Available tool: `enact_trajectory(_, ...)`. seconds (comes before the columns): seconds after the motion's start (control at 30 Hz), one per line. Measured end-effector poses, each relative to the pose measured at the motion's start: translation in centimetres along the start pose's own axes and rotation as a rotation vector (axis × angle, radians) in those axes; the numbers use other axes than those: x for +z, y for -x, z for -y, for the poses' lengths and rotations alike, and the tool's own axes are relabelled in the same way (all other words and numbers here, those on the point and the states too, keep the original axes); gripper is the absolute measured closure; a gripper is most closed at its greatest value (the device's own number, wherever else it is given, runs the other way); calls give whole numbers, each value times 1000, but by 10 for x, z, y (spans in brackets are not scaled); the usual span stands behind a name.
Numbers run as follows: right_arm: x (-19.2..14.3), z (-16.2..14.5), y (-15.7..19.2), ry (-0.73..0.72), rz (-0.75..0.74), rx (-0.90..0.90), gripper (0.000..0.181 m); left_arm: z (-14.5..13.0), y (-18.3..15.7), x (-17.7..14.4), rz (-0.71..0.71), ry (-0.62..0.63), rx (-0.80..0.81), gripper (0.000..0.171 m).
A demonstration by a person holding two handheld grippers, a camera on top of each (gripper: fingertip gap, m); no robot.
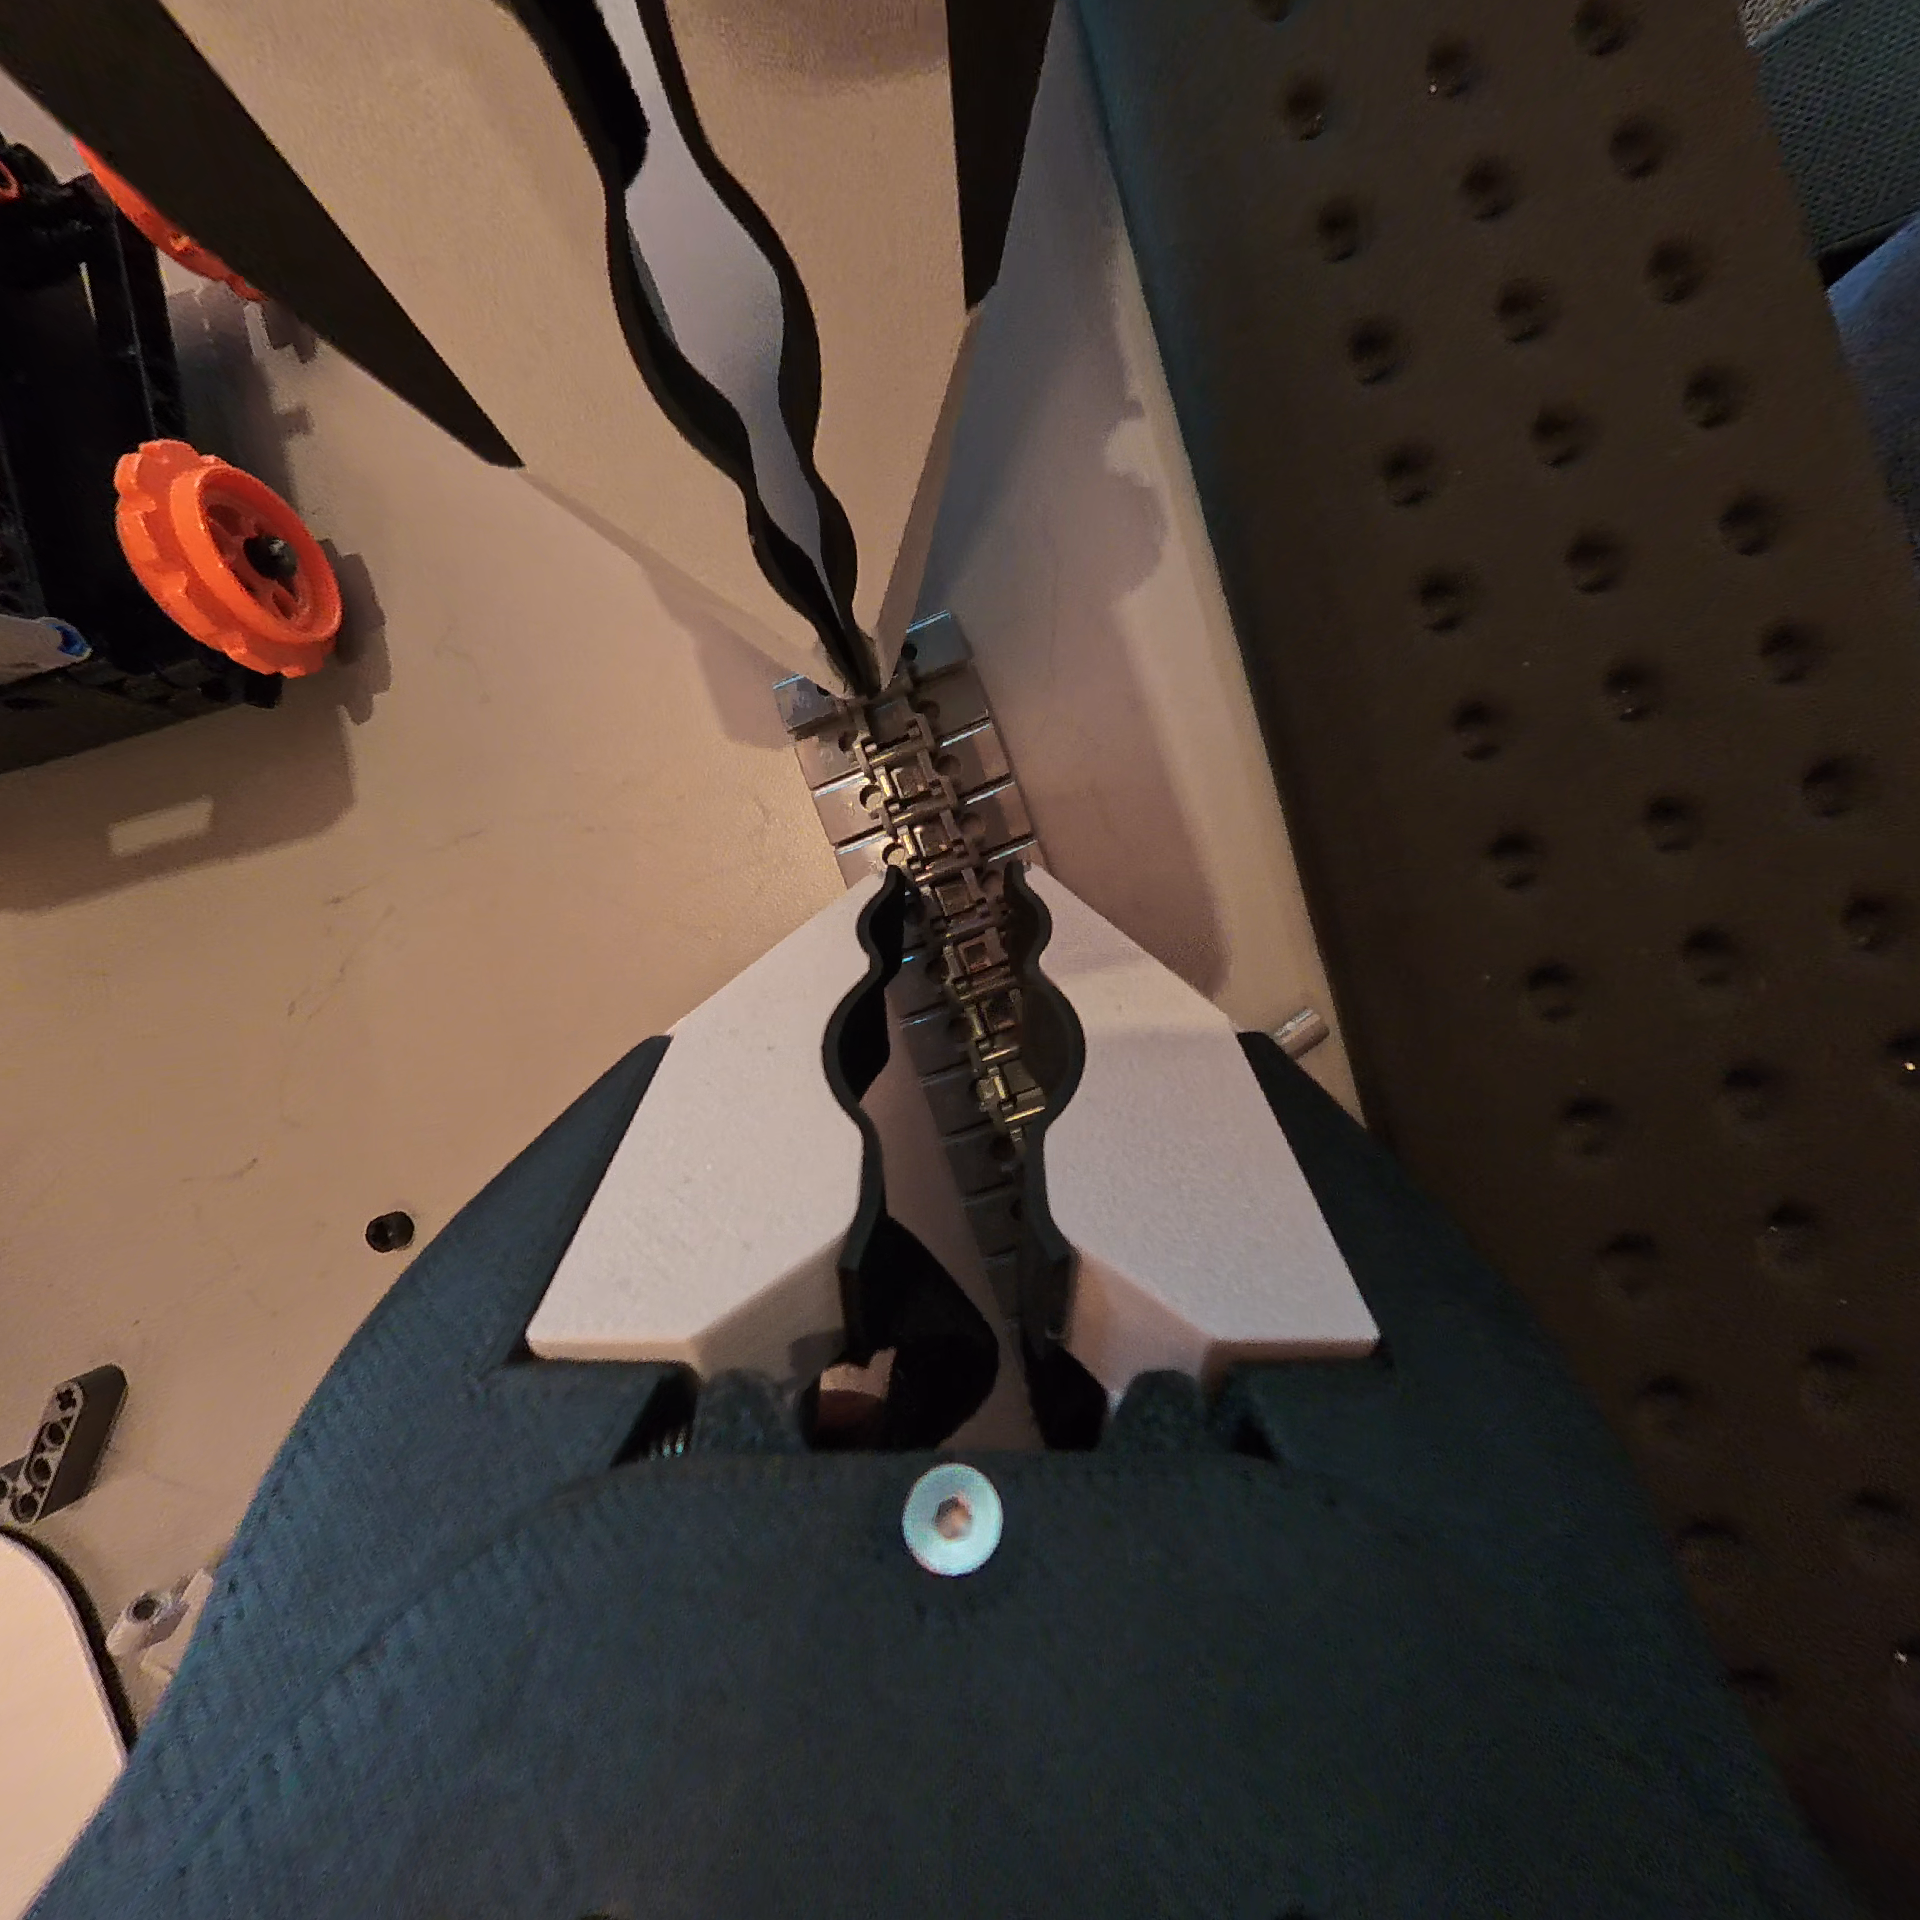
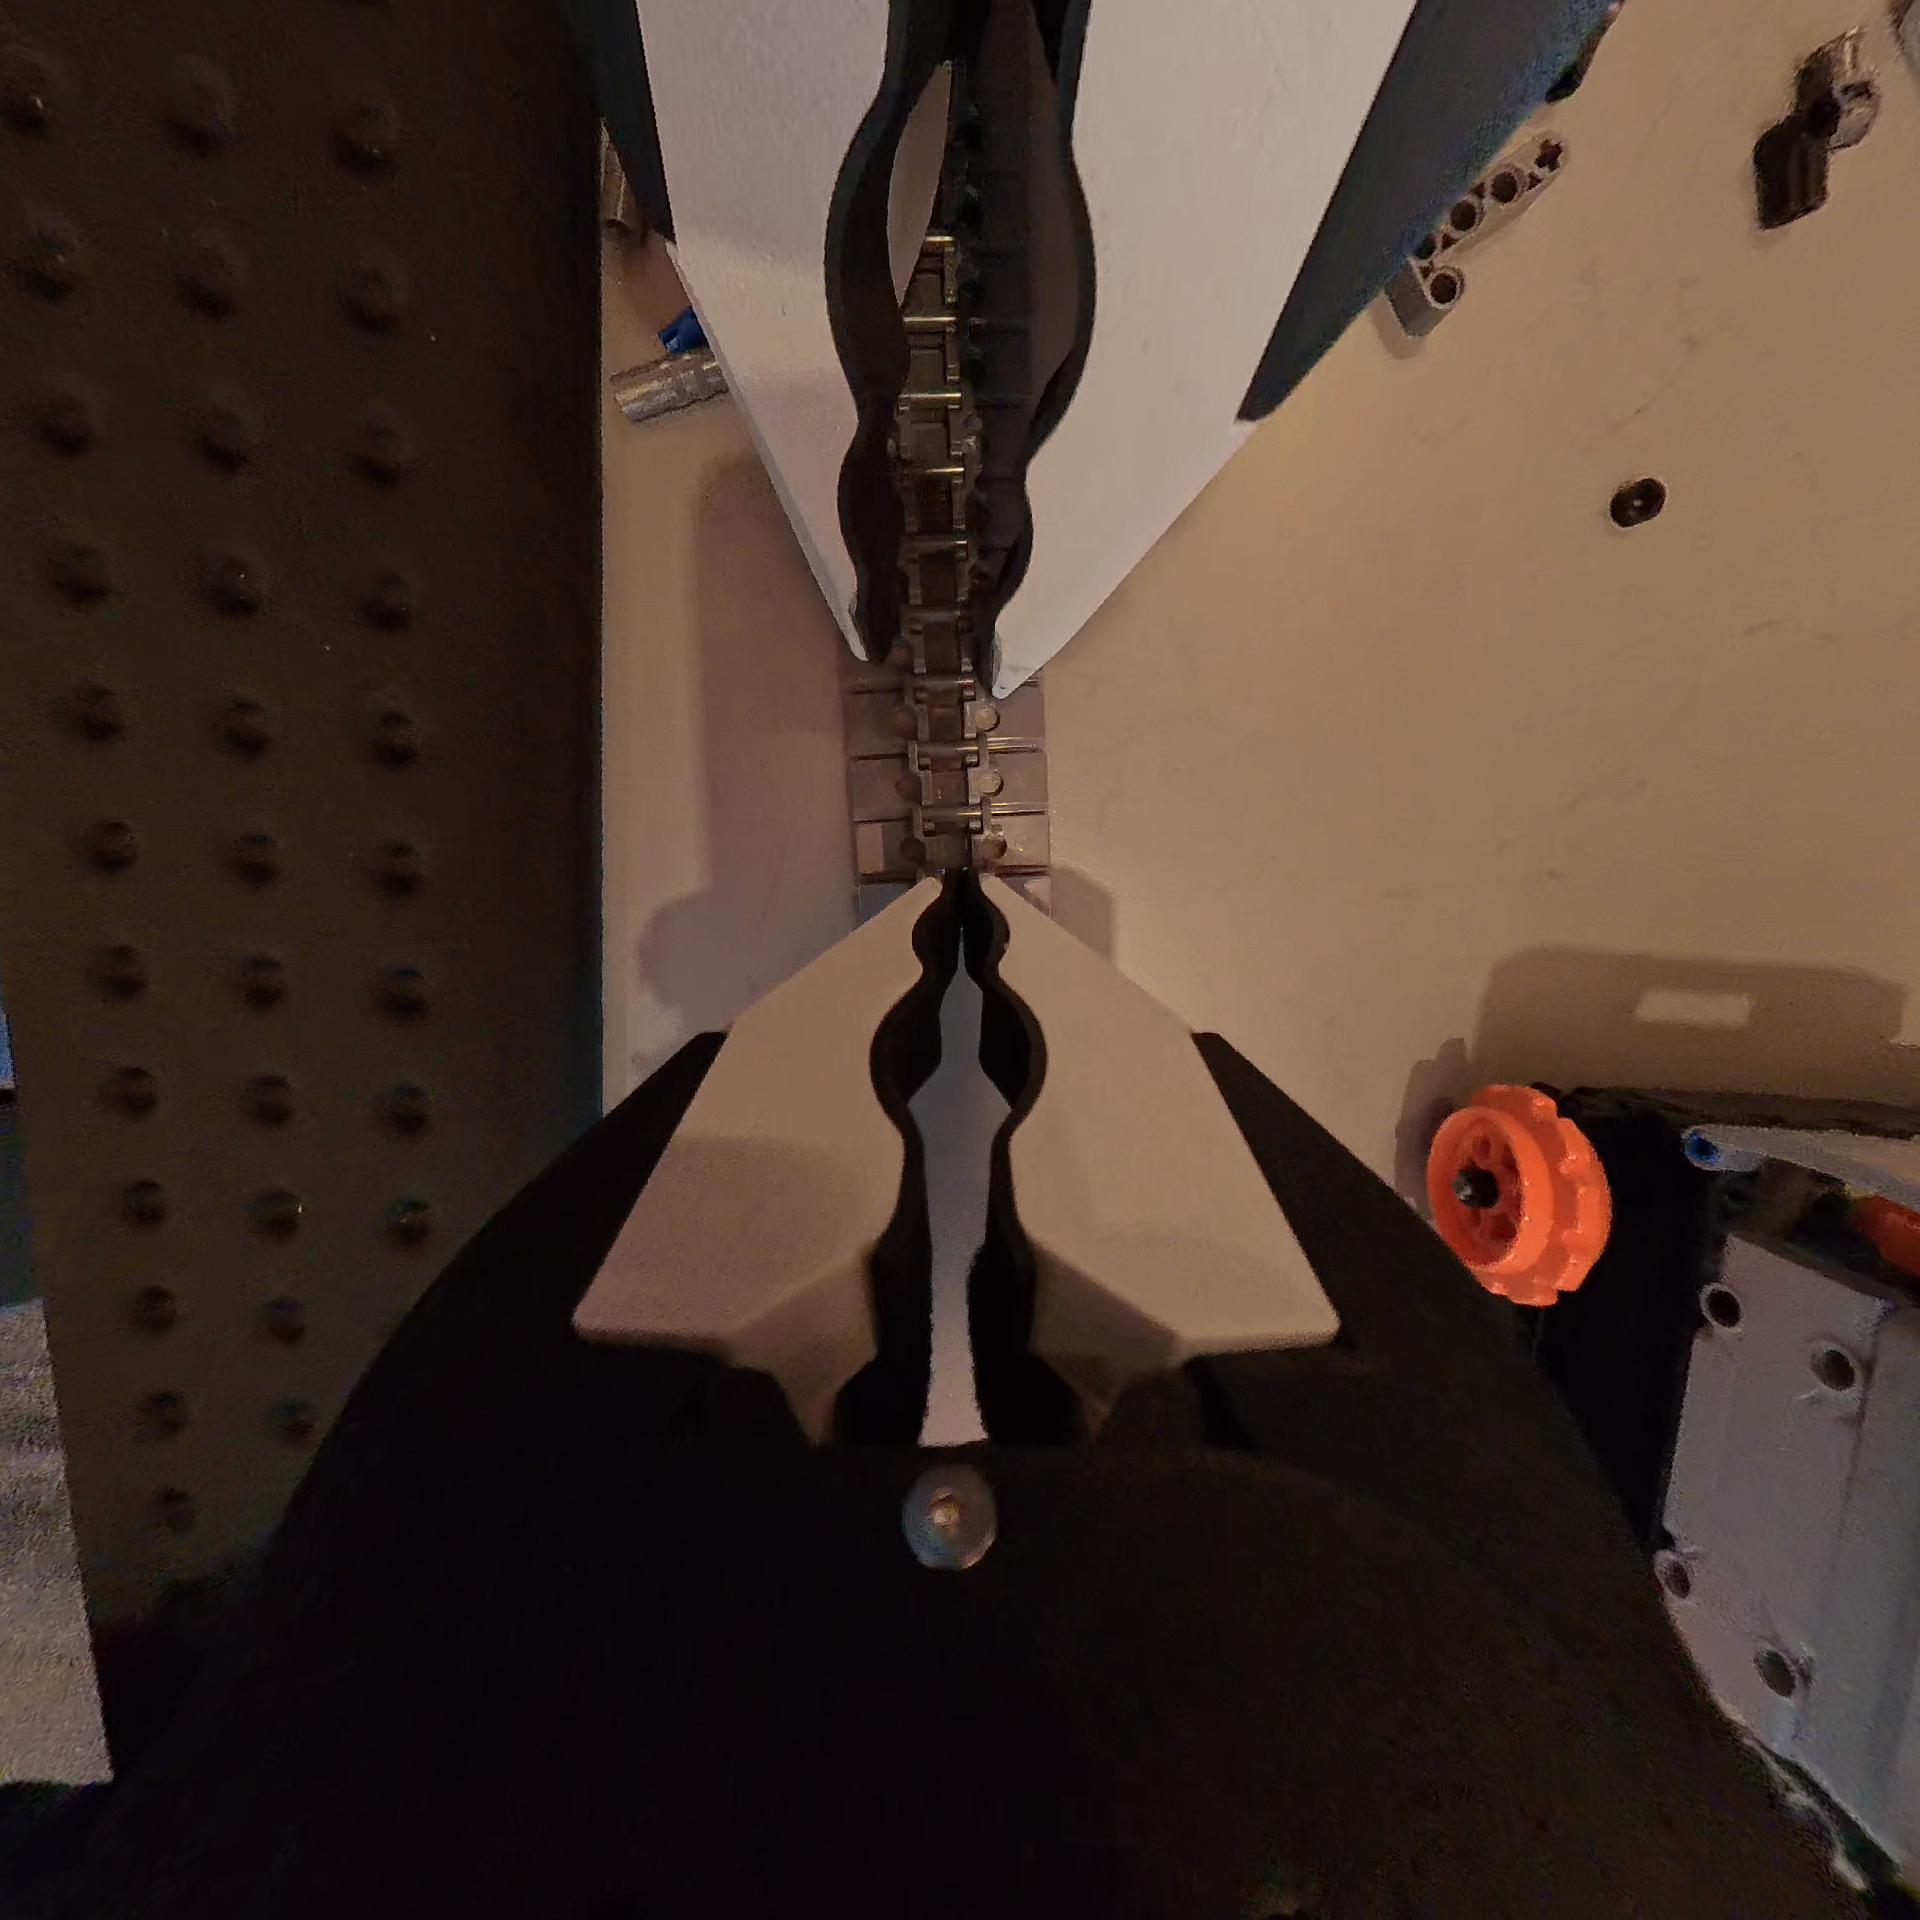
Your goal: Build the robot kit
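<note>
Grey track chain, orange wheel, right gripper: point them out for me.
Grey track chain [image 2: 948,774]: right wrist view, on a centre link between the two grippers.
Orange wheel [image 2: 1518,1205]: right wrist view, on its spoked face.
Right gripper [image 2: 958,891]: right wrist view, between its closed fingertips.

Hobby workbench: toy building parts [image 2: 1475,223]

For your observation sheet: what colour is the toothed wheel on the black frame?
Orange wheel, clearest in the left wrist view.
</note>
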State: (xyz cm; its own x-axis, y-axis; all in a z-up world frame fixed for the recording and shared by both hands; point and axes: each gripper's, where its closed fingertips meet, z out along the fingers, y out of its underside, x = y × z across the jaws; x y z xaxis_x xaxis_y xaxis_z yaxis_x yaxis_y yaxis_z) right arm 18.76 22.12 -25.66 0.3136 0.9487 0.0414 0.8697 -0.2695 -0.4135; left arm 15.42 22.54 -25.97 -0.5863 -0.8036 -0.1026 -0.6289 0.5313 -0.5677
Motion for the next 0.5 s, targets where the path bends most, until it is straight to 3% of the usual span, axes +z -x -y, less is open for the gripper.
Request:
enact_trajectory(0.2,1,-1,1,125,45,-15,181,-12,1,-9,21,34,-5,149)
enact_trajectory(0.3,1,-2,1,175,60,-25,181,-29,-1,-26,22,92,-44,143)
enact_trajectory(0.5,3,-2,0,272,89,-43,181,-52,12,-71,155,69,-115,145)
